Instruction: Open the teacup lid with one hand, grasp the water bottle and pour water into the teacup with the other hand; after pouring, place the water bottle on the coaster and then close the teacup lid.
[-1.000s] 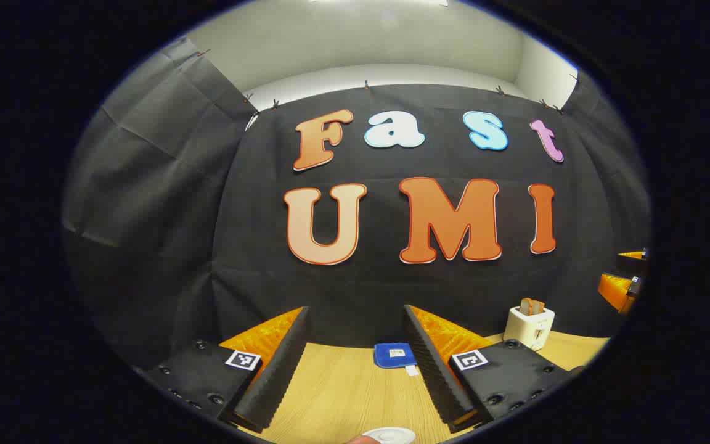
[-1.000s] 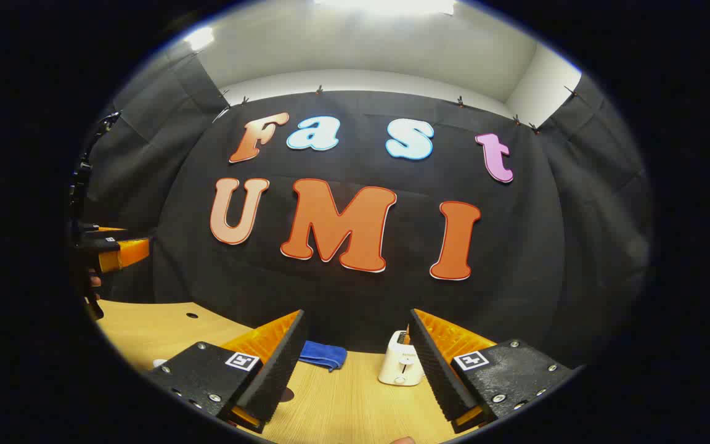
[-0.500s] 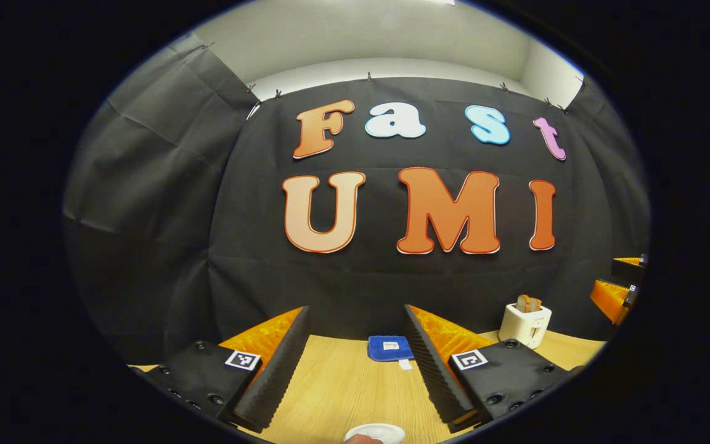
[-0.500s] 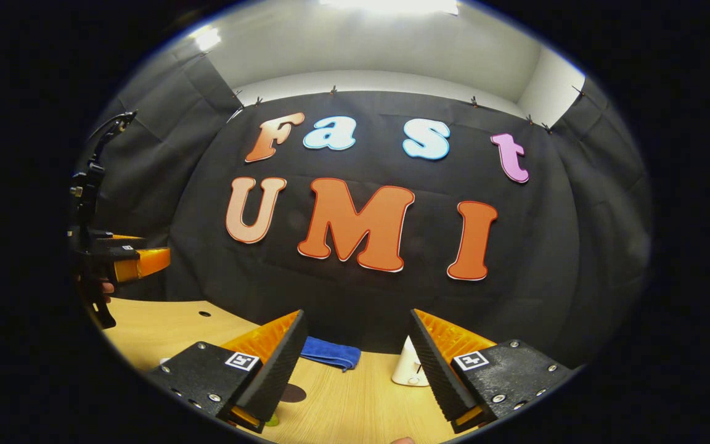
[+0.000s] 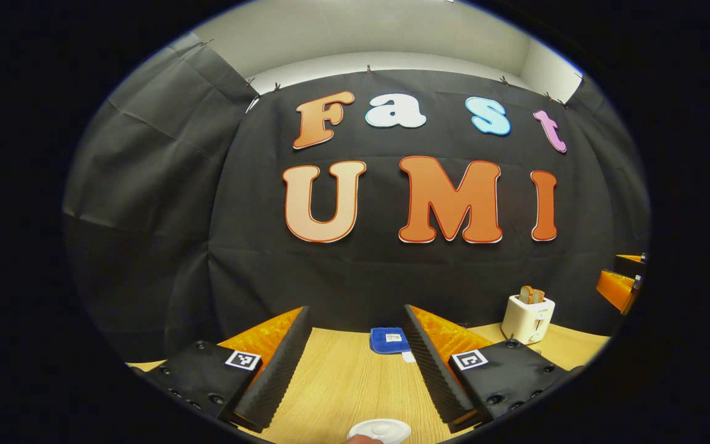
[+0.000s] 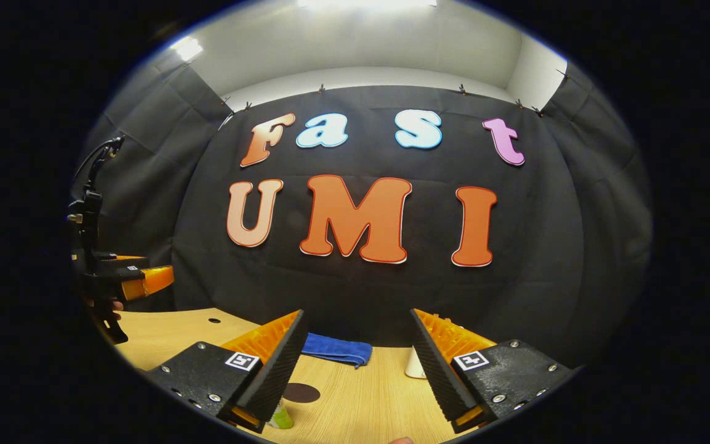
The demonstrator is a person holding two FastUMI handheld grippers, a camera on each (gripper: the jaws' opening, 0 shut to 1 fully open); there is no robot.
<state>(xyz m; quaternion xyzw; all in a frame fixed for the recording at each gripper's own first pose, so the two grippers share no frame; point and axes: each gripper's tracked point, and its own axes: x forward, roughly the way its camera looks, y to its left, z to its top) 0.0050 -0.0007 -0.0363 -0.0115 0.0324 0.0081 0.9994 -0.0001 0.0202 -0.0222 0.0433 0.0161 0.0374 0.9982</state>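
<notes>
Both claws are hovering open and empty; the teacup lid (image 5: pixel 381 430) is lying just below the left claw (image 5: pixel 355 364), nearer it than the right claw (image 6: pixel 355 364).

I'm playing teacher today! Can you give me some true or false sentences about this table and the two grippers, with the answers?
1. The left gripper is open. True.
2. The toaster has bread in it. True.
3. The right gripper squeezes the blue cloth. False: it is open, and the cloth lies farther back on the table.
4. The white teacup lid is pinched between the left gripper's fingers. False: it sits below them, untouched.
</notes>
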